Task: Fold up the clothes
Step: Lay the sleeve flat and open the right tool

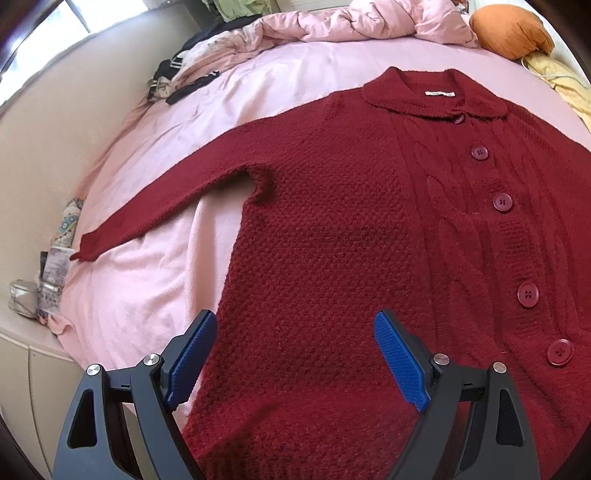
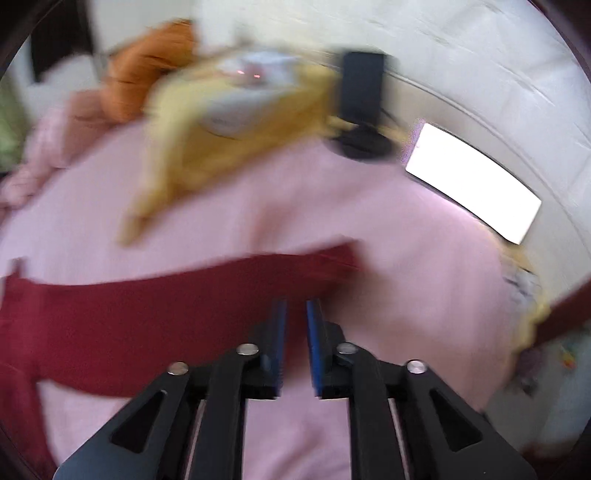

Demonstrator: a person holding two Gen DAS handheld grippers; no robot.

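Pink sheet under red cardigan; beige padded surround.

Dark red cardigan, cable-knit beside matching red buttons, white label at collar. Pale pink sheet and rumpled pink duvet. Orange pillow, yellow cloth. Blue textured pads on black gripper arms. Black-and-white clothes piled at bed's edge.

Bare pink bed sheet lies free left of the red cardigan, while crumpled quilt, orange cushion and dark clothes crowd the far edge.
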